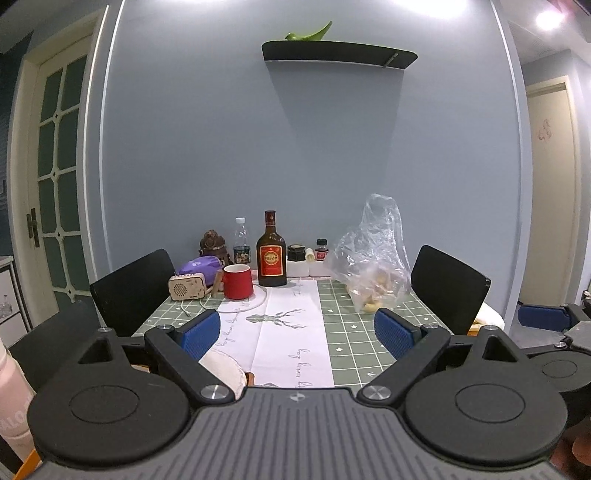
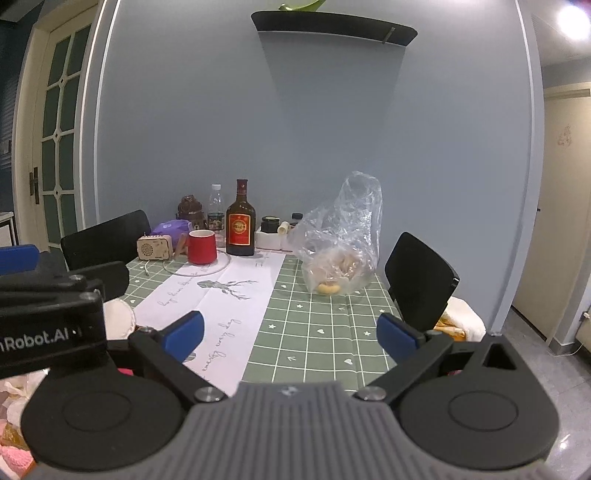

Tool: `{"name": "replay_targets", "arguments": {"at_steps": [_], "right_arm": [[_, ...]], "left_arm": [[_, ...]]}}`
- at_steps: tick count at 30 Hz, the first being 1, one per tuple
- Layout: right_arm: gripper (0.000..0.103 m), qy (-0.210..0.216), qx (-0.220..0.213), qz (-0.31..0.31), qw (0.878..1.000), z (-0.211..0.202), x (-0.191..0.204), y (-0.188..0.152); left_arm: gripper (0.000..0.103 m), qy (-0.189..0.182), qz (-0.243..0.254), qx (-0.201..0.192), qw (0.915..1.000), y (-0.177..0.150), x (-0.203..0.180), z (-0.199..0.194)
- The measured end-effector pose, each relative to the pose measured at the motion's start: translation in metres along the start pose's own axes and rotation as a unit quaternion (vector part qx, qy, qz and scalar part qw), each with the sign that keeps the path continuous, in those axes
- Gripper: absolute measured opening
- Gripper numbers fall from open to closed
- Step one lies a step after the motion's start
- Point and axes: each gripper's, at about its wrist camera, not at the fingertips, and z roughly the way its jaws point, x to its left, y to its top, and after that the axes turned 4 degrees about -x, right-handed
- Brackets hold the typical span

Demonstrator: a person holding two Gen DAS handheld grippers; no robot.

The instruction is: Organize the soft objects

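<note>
Left gripper point(image 1: 297, 330) jaws wide apart, holding nothing, above near table point(image 1: 343, 343) edge. White cushion point(image 1: 225, 369) just below its left finger, off the table edge. Far side, left to right: small radio point(image 1: 187, 287), red mug point(image 1: 238, 281), brown bottle point(image 1: 272, 254), clear plastic bag point(image 1: 373, 258) with pale items inside. Right gripper point(image 2: 290, 334) jaws also wide apart, holding nothing.

My two views are rather dim and bluish. Ceiling lamps point(image 1: 548, 18) glare white at the upper right. The wall shelf point(image 1: 340, 55) casts a long shadow downward. Door frames bend at the edges.
</note>
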Motion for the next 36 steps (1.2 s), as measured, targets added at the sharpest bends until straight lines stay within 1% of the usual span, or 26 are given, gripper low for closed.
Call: {"name": "replay_targets", "arguments": {"at_steps": [3,10,13,17,30,36], "right_arm": [[0.098,-0.005,-0.001,-0.003,1.000,-0.0003,0.0003,0.0001],[0.098,-0.004,-0.001,-0.009,1.000,-0.0035,0.0052,0.0004],[0.100,-0.006,0.001,-0.012,1.000,-0.0041,0.0070,0.0001],[0.100,-0.004,0.005,-0.011,1.000,-0.0027,0.0073,0.0007],[0.100,0.002,0.022,-0.006,1.000,0.0049,0.0004,0.0012],[0.100,-0.008,0.020,-0.011,1.000,0.0044,0.0008,0.0013]], "left_arm": [[0.103,0.003,0.002,-0.001,1.0000,0.0004,0.0000,-0.0012],[0.103,0.003,0.001,0.011,0.9999,0.0022,0.0018,-0.0011],[0.103,0.009,0.002,0.018,0.9998,0.0024,0.0014,-0.0018],[0.103,0.016,0.008,0.017,0.9997,0.0022,0.0007,-0.0021],[0.103,0.024,0.014,0.024,0.9993,0.0024,-0.0036,-0.0016],[0.103,0.026,0.016,0.023,0.9993,0.0022,-0.0047,-0.0022]]}}
